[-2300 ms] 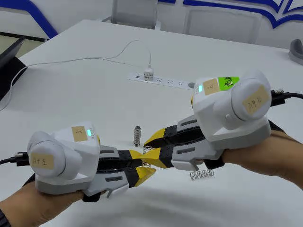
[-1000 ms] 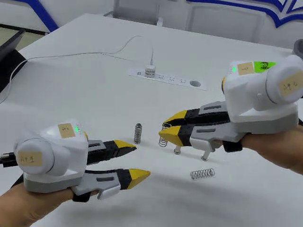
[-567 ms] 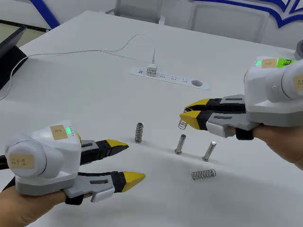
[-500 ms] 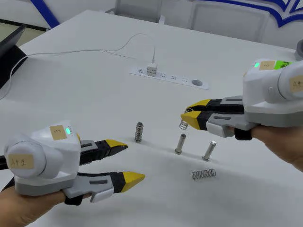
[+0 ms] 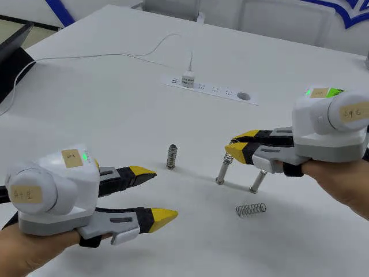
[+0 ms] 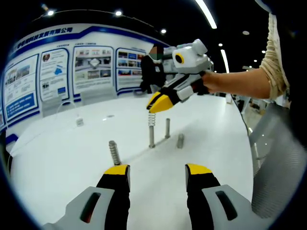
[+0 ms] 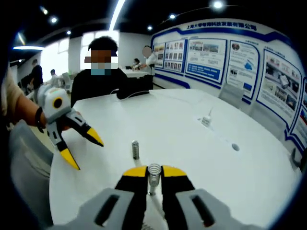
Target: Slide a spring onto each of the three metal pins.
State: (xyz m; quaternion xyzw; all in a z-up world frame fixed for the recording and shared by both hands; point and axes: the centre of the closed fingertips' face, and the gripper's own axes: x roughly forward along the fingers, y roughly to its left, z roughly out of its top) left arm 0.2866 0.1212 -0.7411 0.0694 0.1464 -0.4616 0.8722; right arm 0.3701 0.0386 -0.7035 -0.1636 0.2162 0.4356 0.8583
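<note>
Three metal pins stand on the white table (image 5: 104, 115). The left pin (image 5: 172, 156) wears a spring and also shows in the left gripper view (image 6: 114, 152) and the right gripper view (image 7: 135, 149). My right gripper (image 5: 233, 148) (image 7: 154, 172) is shut on a second spring (image 7: 154, 175) (image 6: 152, 118), held upright at the top of the middle pin (image 5: 221, 172) (image 6: 151, 137). The right pin (image 5: 256, 181) is bare. A third spring (image 5: 251, 209) lies loose in front of it. My left gripper (image 5: 159, 194) (image 6: 158, 170) is open and holds nothing, near the front left.
A white power strip (image 5: 207, 89) with a plugged charger and a cable lies further back. A dark screen (image 5: 11, 57) sits at the left edge. People sit and stand beyond the table (image 7: 103, 72).
My right gripper has carried the spring away from the left gripper and lowered it onto the top of the middle pin. The left gripper has opened and drawn back.
</note>
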